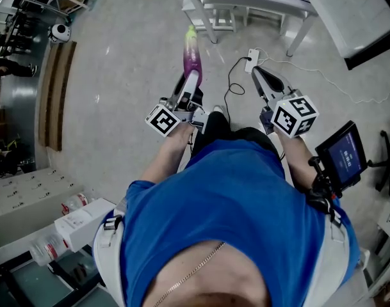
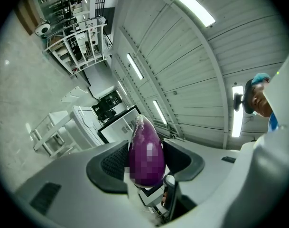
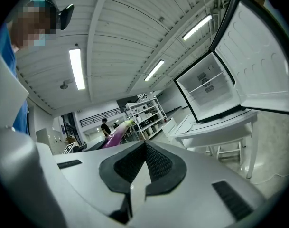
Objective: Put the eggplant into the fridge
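A long purple eggplant (image 1: 193,57) with a green stem end sticks out ahead of my left gripper (image 1: 191,80), whose jaws are shut on its thick end. In the left gripper view the eggplant (image 2: 145,155) fills the gap between the two black pads of my left gripper (image 2: 145,164). My right gripper (image 1: 261,75) is held beside it, to the right, with nothing in it. Its pads meet in the right gripper view, so my right gripper (image 3: 145,147) is shut. The white fridge (image 3: 208,87) stands ahead to the right on a white stand, its door (image 3: 258,63) swung wide open. The eggplant (image 3: 116,132) shows at left there.
A white table frame (image 1: 246,4) stands ahead over the grey floor. A power strip with a black cable (image 1: 251,60) lies on the floor between the grippers. White shelf racks (image 2: 78,42) stand further off. A small screen (image 1: 345,155) is at my right elbow.
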A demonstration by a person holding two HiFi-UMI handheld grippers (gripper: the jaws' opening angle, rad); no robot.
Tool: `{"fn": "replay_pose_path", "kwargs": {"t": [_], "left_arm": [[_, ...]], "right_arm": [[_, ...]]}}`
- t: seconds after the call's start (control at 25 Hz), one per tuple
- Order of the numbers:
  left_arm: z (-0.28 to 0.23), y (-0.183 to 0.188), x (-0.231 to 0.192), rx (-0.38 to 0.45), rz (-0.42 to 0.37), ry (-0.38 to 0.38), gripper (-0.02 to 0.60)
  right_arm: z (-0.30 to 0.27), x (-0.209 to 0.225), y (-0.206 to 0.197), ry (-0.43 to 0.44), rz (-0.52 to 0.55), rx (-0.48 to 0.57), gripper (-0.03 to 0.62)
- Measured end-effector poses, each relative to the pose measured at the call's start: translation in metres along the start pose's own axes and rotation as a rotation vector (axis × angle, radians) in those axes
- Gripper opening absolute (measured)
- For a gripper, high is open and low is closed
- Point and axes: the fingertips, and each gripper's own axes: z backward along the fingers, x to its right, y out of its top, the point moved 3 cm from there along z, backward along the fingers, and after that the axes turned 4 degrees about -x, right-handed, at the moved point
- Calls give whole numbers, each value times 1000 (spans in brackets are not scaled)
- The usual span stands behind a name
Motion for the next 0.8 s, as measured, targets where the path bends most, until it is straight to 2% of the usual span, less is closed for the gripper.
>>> {"fn": "replay_pose_path", "kwargs": {"t": [0.32,0.8], "left_arm": [[-81,13,-50,-28,19,-22,238],[-167,56,-100,-146,63,-135,238]], "right_arm": [[-42,67,28,-43,-8,18,2],[-88,101,66,-208,-21,77,2]]}}
